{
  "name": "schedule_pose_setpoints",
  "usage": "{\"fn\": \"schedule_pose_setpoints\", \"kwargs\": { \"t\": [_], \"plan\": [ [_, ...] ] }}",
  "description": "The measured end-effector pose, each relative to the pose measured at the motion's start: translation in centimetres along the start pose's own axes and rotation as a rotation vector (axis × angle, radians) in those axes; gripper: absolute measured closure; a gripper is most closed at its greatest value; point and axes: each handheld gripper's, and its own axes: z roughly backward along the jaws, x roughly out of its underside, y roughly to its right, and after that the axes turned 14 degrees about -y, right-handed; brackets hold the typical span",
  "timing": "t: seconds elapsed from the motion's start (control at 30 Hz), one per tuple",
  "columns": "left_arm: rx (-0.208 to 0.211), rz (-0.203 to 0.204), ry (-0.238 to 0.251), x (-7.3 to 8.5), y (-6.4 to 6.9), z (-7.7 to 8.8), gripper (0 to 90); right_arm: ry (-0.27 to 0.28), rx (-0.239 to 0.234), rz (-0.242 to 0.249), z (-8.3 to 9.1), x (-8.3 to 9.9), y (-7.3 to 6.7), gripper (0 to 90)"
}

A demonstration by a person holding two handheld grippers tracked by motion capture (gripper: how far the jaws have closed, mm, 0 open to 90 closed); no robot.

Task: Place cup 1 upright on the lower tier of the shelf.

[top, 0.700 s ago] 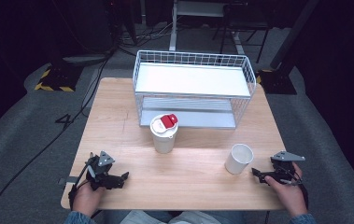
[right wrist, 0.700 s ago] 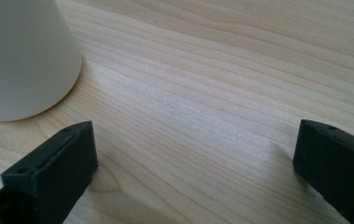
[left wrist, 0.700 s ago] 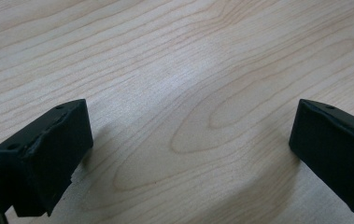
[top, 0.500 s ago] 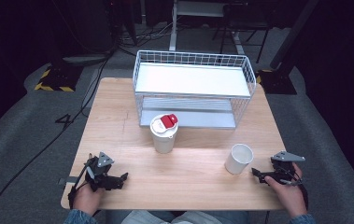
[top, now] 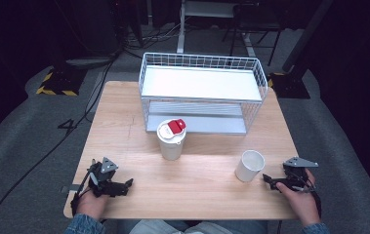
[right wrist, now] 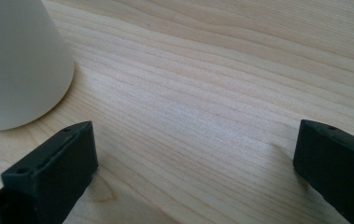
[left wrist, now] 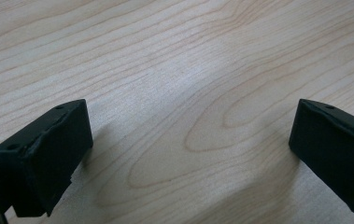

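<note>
Two black grippers rest low on the pale wooden tabletop (top: 202,175) near its front edge, well apart from each other. The right gripper (top: 268,181) has its jaws spread wide with nothing between them, and just ahead of it, off its left jaw, stands an open white paper cup (top: 249,165), near but not touching; the right gripper view shows that cup's tapered wall (right wrist: 16,60) beside the left jaw, with bare wood grain between the jaws. The left gripper (top: 128,184) also has its jaws parted and empty, over bare wood in the left gripper view. Farther ahead and to the left of the right gripper stands a taller white cup with a red-tabbed lid (top: 171,139). Beyond it, a white wire two-tier rack (top: 202,83) fills the far side, nothing blocking either gripper.
</note>
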Motion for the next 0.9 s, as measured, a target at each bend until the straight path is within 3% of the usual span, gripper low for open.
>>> {"fn": "schedule_pose_setpoints", "kwargs": {
  "t": [0.47, 0.67, 0.9],
  "plan": [
    [0.001, 0.019, 0.004, -0.4, -0.1, -0.2, 0.2, 0.000, 0.035, -0.054, 0.2, 0.3, 0.3, 0.0],
    [-0.007, 0.016, 0.005, -0.5, -0.1, -0.3, 0.0, 0.004, 0.028, -0.066, 0.7, 0.8, 0.6, 0.0],
    [-0.006, 0.016, 0.004, -0.5, -0.1, -0.3, 0.0, 0.066, 0.025, -0.054, 2.6, 0.9, 0.0, 0.0]
  ]
}}
